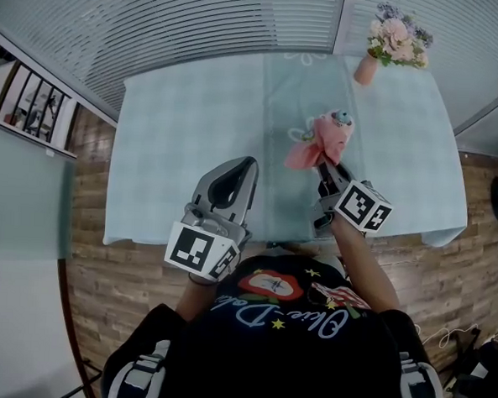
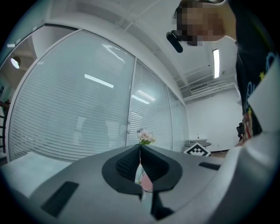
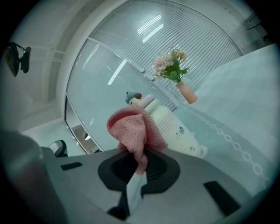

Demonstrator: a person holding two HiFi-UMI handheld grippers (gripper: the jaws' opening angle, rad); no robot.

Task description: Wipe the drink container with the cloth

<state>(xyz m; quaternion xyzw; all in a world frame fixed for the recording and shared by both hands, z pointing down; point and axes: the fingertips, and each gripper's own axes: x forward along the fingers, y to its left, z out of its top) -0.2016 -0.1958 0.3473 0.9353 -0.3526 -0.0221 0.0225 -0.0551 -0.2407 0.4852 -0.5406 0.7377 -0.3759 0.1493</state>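
The drink container (image 1: pixel 335 132) is a cream bottle with a small animal-shaped lid, standing on the table (image 1: pixel 186 123) right of centre. A pink cloth (image 1: pixel 306 152) hangs against its near side. My right gripper (image 1: pixel 327 168) is shut on the cloth's lower end, just in front of the bottle. In the right gripper view the cloth (image 3: pixel 133 131) rises from the right gripper (image 3: pixel 140 168) and covers part of the bottle (image 3: pixel 175 129). My left gripper (image 1: pixel 249 164) hovers to the left of the bottle, shut and holding nothing; in its own view the left gripper (image 2: pixel 140 148) points upward.
A pink vase of flowers (image 1: pixel 391 44) stands at the table's far right corner, also visible as the vase (image 3: pixel 185 92) in the right gripper view. A light teal tablecloth covers the table. Blinds and glass walls run behind it. Wooden floor surrounds the table.
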